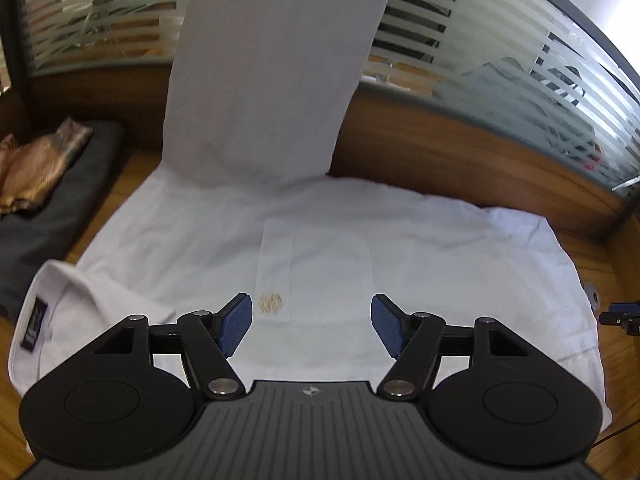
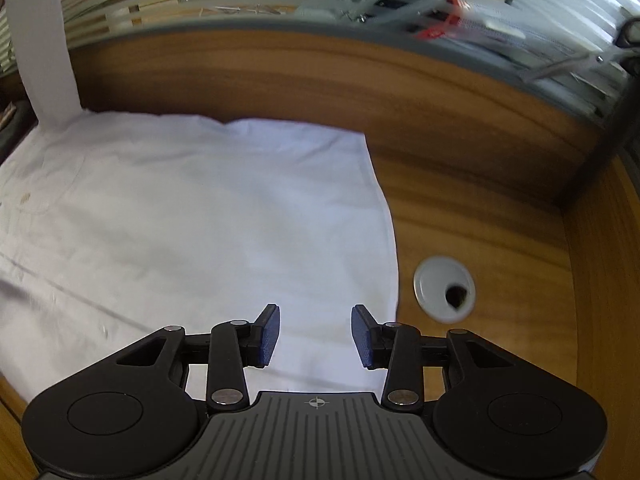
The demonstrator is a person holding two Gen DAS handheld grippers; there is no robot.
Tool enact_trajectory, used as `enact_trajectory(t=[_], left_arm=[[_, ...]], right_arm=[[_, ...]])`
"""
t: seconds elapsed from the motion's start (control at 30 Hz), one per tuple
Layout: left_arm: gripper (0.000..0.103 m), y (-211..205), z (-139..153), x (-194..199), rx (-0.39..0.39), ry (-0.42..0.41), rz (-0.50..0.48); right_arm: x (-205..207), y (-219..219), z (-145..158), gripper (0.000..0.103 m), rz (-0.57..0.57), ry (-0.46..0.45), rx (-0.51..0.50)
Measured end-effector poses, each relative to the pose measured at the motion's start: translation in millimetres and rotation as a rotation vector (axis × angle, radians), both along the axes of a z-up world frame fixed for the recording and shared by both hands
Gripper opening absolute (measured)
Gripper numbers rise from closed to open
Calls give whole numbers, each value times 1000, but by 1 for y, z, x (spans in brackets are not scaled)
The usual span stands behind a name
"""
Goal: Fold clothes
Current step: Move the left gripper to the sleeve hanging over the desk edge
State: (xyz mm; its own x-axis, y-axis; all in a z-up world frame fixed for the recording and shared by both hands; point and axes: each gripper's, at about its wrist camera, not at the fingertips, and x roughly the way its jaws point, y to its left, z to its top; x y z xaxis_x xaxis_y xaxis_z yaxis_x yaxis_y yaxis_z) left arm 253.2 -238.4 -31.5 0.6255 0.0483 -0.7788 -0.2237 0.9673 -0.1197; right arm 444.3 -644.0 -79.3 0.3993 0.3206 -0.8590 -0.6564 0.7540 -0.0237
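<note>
My left claw (image 1: 312,326) hovers with fingers apart, holding nothing, above the white shirt (image 1: 320,248). My right claw (image 2: 315,336) is likewise spread and empty near the shirt's right edge. The shirt lies face up on the desk (image 2: 480,208), collar (image 1: 52,312) to the left, pocket (image 1: 316,272) central. One sleeve (image 1: 272,72) runs up the far partition, unfolded. Judgement: sleeve folding is in hand; next move requires gripping that sleeve and laying it across the body.
</note>
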Motion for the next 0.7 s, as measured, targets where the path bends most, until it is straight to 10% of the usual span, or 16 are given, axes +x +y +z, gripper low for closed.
enact_trajectory(t=[0.3,0.7], left_arm=[[72,33,-6,-34,18,14,92],[73,40,-25,-205,73,64,297]], right_arm=[[-2,30,8,43,77,0,22],[-90,44,27,44,196,76,64]])
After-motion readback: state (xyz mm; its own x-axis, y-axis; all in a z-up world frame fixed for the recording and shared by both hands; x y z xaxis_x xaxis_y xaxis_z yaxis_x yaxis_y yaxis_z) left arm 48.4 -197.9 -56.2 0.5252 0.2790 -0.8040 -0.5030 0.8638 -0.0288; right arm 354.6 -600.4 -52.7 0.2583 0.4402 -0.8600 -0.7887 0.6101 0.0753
